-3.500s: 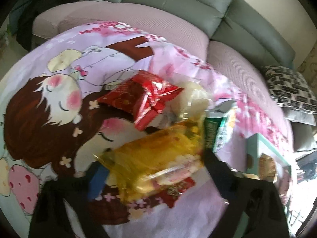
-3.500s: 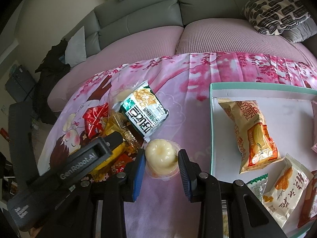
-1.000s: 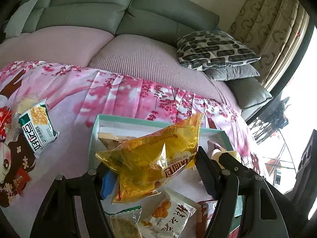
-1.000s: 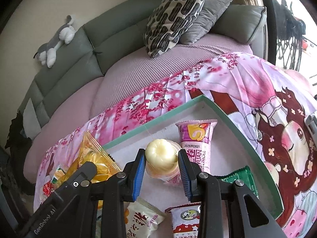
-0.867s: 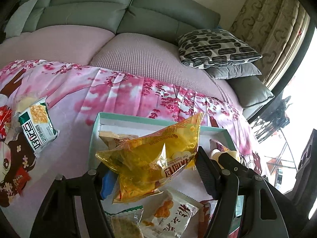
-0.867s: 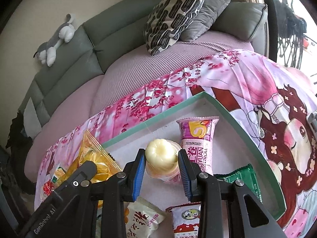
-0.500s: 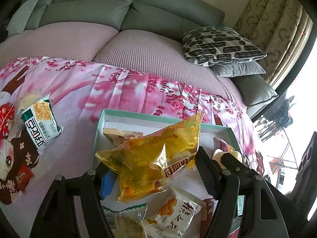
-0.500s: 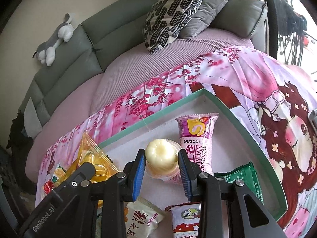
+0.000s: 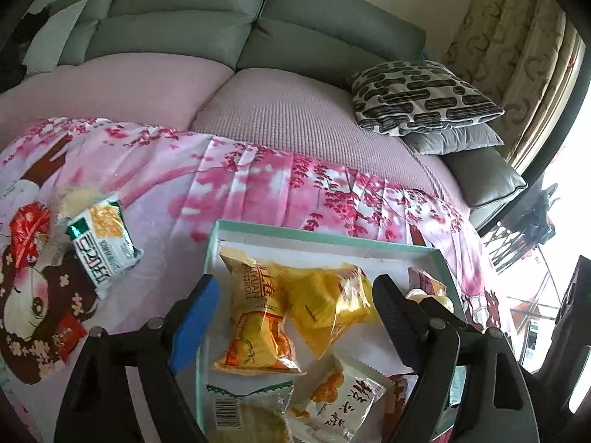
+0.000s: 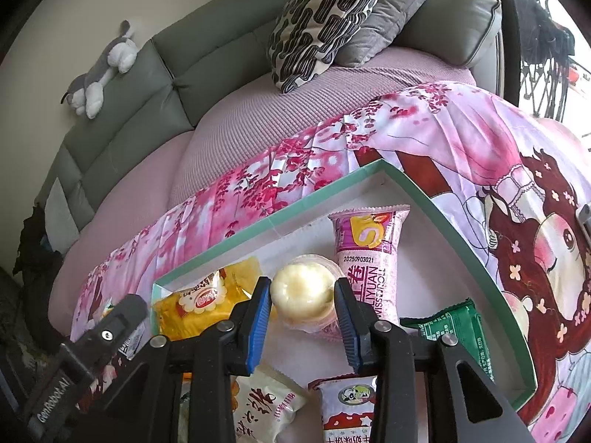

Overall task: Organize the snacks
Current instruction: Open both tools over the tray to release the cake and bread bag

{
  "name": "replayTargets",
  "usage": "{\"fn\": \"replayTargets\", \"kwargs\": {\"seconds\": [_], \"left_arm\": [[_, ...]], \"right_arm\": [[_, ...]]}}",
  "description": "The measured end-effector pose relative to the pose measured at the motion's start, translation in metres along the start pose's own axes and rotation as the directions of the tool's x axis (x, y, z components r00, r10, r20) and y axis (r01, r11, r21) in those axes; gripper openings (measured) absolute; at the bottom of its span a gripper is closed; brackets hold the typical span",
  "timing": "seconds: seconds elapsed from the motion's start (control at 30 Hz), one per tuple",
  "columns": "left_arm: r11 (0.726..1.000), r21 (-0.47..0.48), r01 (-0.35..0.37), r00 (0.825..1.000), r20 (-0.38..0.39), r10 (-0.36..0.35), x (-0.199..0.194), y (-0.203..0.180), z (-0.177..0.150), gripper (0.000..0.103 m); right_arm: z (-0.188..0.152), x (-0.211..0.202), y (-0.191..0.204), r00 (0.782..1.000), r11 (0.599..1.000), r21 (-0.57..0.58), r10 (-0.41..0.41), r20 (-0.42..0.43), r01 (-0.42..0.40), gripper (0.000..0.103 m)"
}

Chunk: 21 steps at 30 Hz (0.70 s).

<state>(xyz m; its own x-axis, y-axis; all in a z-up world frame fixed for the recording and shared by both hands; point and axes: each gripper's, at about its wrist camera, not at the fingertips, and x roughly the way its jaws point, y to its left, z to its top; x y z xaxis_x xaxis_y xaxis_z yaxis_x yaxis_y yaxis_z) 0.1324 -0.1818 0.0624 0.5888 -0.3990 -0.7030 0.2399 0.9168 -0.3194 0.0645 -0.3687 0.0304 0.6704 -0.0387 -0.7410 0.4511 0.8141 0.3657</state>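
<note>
My left gripper (image 9: 291, 302) is open above the green-rimmed tray (image 9: 325, 237). The clear yellow snack bag (image 9: 328, 302) lies in the tray below it, next to an orange roll packet (image 9: 255, 313). My right gripper (image 10: 303, 302) is shut on a pale jelly cup (image 10: 301, 291) and holds it over the tray (image 10: 258, 230), beside a pink Swiss roll packet (image 10: 369, 262). The yellow bag also shows in the right wrist view (image 10: 207, 302).
On the pink cloth left of the tray lie a green-and-white packet (image 9: 99, 251), a red wrapper (image 9: 27, 232) and a small red packet (image 9: 66, 336). The tray holds several more packets. A sofa with a patterned cushion (image 9: 421, 99) stands behind.
My left gripper has opened and the yellow bag has dropped into the tray. My right gripper keeps the jelly cup, slightly lower over the tray.
</note>
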Motion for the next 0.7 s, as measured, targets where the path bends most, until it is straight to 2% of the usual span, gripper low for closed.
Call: {"fn": "replayTargets", "kwargs": {"seconds": [0.03,0.07,0.1,0.17,0.27,0.37,0.43,0.53,0.57,0.6,0.7], "left_arm": [[1.0,0.0,-0.01,1.0,0.006,0.01,-0.002,0.001,0.001,0.086],[1.0,0.0,-0.03,0.999,0.013,0.03,-0.004,0.003,0.001,0.087],[0.999,0.0,-0.048,0.999,0.017,0.048,-0.006,0.004,0.002,0.091],[0.995,0.004,-0.102,0.994,0.034,0.102,-0.01,0.008,0.003,0.095],[0.983,0.007,-0.181,0.982,0.061,0.18,-0.017,0.015,0.005,0.095],[0.967,-0.004,-0.255,0.964,0.081,0.255,-0.023,0.025,0.007,0.095],[0.946,-0.01,-0.324,0.942,0.09,0.324,-0.023,0.033,0.007,0.095],[0.902,-0.014,-0.43,0.898,0.099,0.43,-0.021,0.046,0.006,0.096],[0.881,-0.014,-0.474,0.875,0.104,0.472,-0.02,0.051,0.006,0.098],[0.866,-0.014,-0.5,0.86,0.109,0.498,-0.021,0.055,0.006,0.102],[0.819,-0.01,-0.574,0.811,0.13,0.57,-0.023,0.064,0.005,0.103]], "right_arm": [[0.0,0.0,0.0,1.0,1.0,-0.003,0.0,-0.003,0.0,0.05],[0.0,0.001,0.001,1.0,1.0,-0.007,0.002,-0.006,-0.002,0.053],[0.0,0.001,0.003,1.0,1.0,-0.015,0.002,-0.011,-0.002,0.06],[-0.001,0.002,0.007,1.0,0.999,-0.04,-0.019,-0.015,0.018,0.062],[-0.002,0.003,0.011,0.999,0.997,-0.07,-0.034,-0.023,0.032,0.063],[-0.002,0.005,0.015,0.999,0.995,-0.091,-0.039,-0.028,0.036,0.072],[-0.002,0.006,0.018,0.998,0.993,-0.109,-0.053,-0.022,0.05,0.085],[-0.002,0.006,0.021,0.998,0.99,-0.13,-0.063,-0.017,0.06,0.098],[-0.002,0.007,0.021,0.998,0.989,-0.134,-0.064,-0.017,0.061,0.1],[-0.002,0.007,0.022,0.998,0.989,-0.137,-0.066,-0.017,0.063,0.103],[-0.002,0.007,0.022,0.997,0.986,-0.147,-0.079,-0.007,0.077,0.103]]}}
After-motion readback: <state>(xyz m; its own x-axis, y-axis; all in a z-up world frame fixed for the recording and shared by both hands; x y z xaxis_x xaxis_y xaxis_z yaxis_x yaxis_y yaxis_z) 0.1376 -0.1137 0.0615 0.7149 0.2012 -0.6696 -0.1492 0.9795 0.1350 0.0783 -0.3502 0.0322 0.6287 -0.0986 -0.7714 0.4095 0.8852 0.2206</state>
